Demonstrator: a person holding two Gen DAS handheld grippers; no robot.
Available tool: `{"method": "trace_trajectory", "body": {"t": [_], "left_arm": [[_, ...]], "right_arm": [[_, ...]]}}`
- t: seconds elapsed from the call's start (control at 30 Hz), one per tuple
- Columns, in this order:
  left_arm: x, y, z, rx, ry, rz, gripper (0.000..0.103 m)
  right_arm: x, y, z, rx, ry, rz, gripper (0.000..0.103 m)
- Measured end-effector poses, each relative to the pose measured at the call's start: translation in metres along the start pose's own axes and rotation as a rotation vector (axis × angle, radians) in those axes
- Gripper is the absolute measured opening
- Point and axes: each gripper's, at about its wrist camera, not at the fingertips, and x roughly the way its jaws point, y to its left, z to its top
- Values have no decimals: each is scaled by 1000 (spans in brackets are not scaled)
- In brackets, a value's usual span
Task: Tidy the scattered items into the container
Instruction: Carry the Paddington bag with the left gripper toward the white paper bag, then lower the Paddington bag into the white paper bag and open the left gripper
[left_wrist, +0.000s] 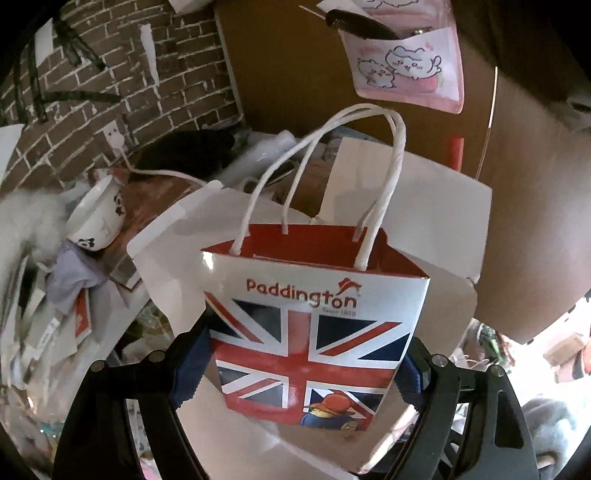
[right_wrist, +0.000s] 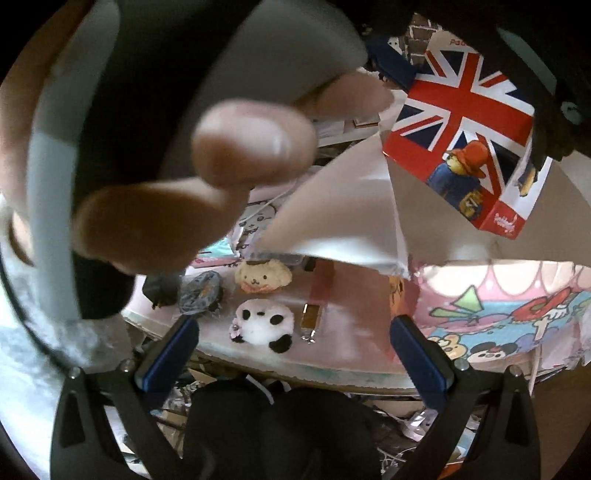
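Note:
My left gripper (left_wrist: 301, 365) is shut on a small Paddington paper bag (left_wrist: 314, 332) with a Union Jack print and white handles, held upright in the air, its mouth open. The bag also shows in the right wrist view (right_wrist: 461, 122), upper right. My right gripper (right_wrist: 291, 354) is open and empty above a pink tabletop (right_wrist: 351, 332). On that table lie a panda plush (right_wrist: 264, 325), a yellow dog plush (right_wrist: 262, 277), a pink-and-gold lipstick-like item (right_wrist: 314, 299) and a dark round item (right_wrist: 201, 291).
A hand's fingers (right_wrist: 255, 144) fill the upper left of the right wrist view. A white open box flap (left_wrist: 424, 206) stands behind the bag. A panda cup (left_wrist: 98, 218) and clutter lie at left. A cartoon-print cloth (right_wrist: 509, 314) lies at right.

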Motion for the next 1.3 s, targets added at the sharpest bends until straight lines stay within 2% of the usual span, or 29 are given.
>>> {"method": "trace_trajectory", "body": {"t": [0.13,0.23,0.3,0.5,0.63,0.7,0.8,0.87,1.03,1.3], "left_arm": [[-3,1,-1,7,-23,1,82],[-6,-1,-2,19,-45,32,83],[-10,-2,-3,30,-73,54,91],[-24,2,-1,22,-146,83,93],[-40,4,-3,11,-230,105,94],[-46,7,-4,5,-257,88,103],[-34,5,-5,29,-197,101,103],[-32,6,-7,17,-202,123,103],[-47,16,-7,-28,-269,90,103],[-104,46,-33,-154,-462,81,103]], "right_arm": [[2,1,-1,-5,1,-14,103],[2,1,-2,-2,2,-17,103],[3,2,-2,1,2,-15,103],[3,4,-2,0,3,-20,103],[3,4,-2,1,2,-18,103],[2,4,-2,2,1,-18,103],[1,4,-2,3,2,-19,103],[0,4,-2,3,1,-19,103],[3,6,-3,3,8,-18,103],[4,4,-2,-1,5,-20,103]]}}
